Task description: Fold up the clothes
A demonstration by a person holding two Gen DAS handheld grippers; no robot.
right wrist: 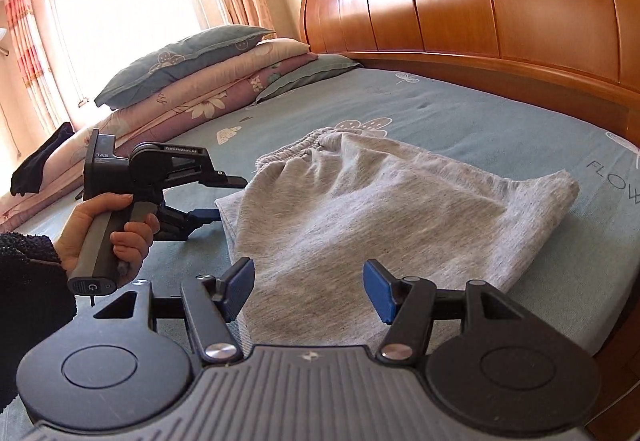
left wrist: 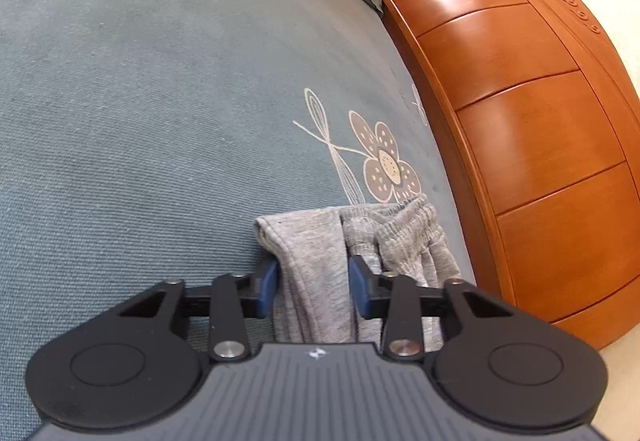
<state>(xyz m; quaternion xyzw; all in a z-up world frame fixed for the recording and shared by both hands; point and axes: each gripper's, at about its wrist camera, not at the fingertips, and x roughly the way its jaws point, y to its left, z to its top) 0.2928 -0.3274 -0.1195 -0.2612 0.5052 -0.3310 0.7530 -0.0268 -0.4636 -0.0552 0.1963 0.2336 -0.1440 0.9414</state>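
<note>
Grey sweatpants [right wrist: 380, 201] lie folded on the teal bedsheet [right wrist: 460, 113], with the elastic waistband [right wrist: 296, 149] toward the pillows. A hand [right wrist: 92, 225] holds my left gripper [right wrist: 230, 199] on its side at the pants' left edge. One finger is low by the sheet and the other is above the cloth. In the left wrist view a fold of the sweatpants [left wrist: 312, 241] runs between the blue pads [left wrist: 268, 289] of the left gripper [left wrist: 314, 287], and the jaws stand apart. My right gripper [right wrist: 310, 289] is open over the pants' near edge.
A glossy wooden headboard [right wrist: 480, 1] rises along the right side of the bed, close to the pants. Stacked pillows and quilts [right wrist: 180, 81] sit at the far end by the curtained window [right wrist: 120, 1]. A dark garment [right wrist: 40, 161] lies on the quilts.
</note>
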